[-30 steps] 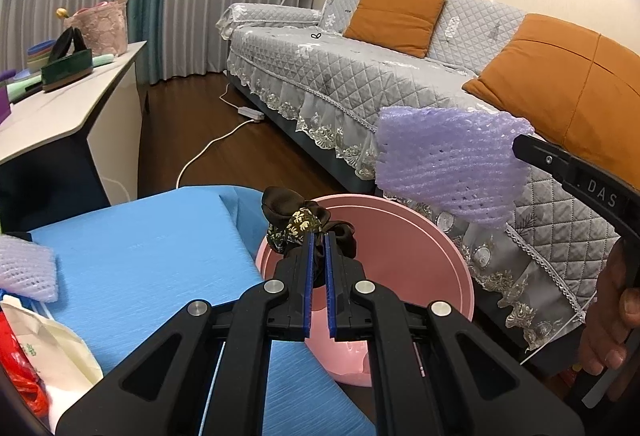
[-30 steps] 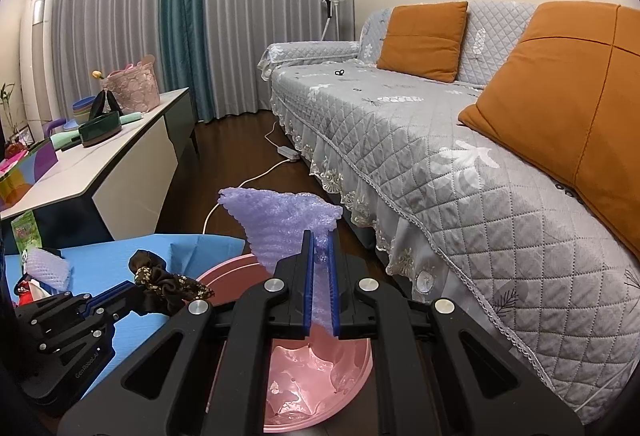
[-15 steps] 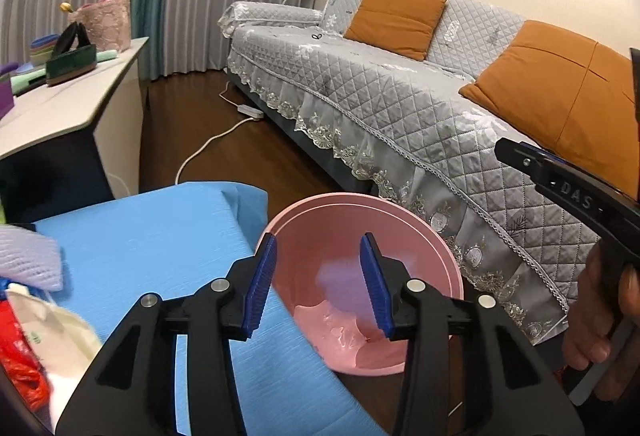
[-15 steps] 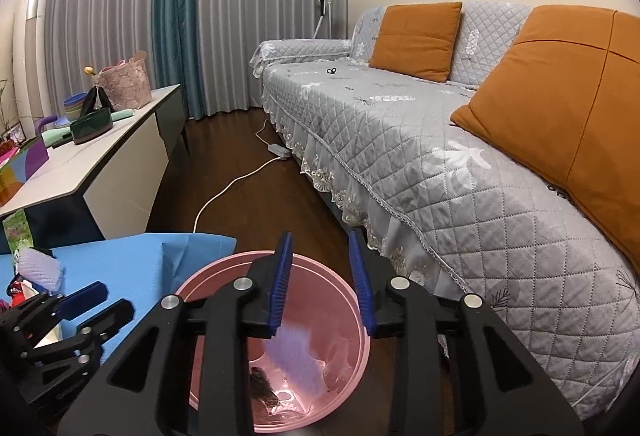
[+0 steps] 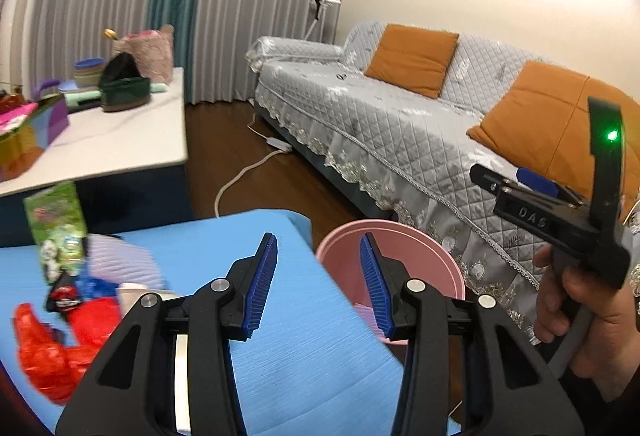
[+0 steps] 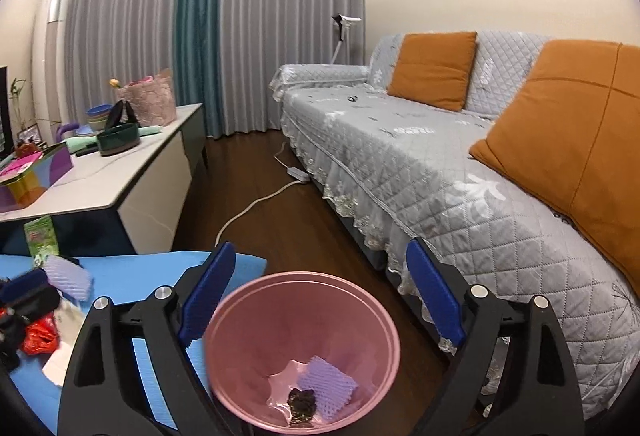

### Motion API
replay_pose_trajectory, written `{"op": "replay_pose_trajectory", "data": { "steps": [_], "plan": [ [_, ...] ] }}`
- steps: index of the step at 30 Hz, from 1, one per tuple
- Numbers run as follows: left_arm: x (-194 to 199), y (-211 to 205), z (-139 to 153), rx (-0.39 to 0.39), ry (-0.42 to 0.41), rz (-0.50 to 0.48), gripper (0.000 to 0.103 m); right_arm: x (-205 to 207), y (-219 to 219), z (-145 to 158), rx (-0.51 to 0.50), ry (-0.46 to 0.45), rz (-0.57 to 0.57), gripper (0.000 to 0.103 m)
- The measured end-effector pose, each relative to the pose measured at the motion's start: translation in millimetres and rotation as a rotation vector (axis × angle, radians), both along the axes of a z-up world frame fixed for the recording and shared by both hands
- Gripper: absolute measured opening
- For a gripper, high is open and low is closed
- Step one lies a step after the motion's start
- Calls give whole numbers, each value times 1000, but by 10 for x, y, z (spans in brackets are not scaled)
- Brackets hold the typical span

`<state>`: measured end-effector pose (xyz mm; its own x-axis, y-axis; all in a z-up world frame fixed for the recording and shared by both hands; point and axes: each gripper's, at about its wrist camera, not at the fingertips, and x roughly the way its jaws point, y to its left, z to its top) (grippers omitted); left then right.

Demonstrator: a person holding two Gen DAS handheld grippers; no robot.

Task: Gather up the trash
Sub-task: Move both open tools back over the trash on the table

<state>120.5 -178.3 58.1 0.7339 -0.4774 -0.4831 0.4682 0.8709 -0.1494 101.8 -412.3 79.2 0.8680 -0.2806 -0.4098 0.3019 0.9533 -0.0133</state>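
Inside one pink bin (image 6: pixel 394 332) lie two scraps (image 6: pixel 326 382).

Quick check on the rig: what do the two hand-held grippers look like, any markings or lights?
Both are black with ribbed blue pads and silver pivot screws. The left hand-held gripper shows these up close. The right hand-held gripper, viewed side-on, carries raised "DAS" lettering and a green light.

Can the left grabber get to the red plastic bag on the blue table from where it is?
Probably yes. The left gripper is open with nothing between its jaws, and the red plastic bag lies uncovered on the blue table, off to its left. Only bare tabletop seems to lie between them.
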Motion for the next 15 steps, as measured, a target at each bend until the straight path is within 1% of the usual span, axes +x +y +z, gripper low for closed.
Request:
{"op": "replay_pose_trajectory", "data": {
  "steps": [3,9,12,15],
  "plan": [
    [-90,234,110,-5,-18,24,42,-35,186,42,-20,-18,30,86],
    [-210,625,221,-4,-45,69,42,-89,525,97,-53,-41,100,86],
    [-269,853,247,-5,-56,99,42,-91,649,101,-48,-41,125,85],
    [-344,1130,232,-2,-72,152,42,-111,762,94,-17,-37,149,83]
  ]
}}
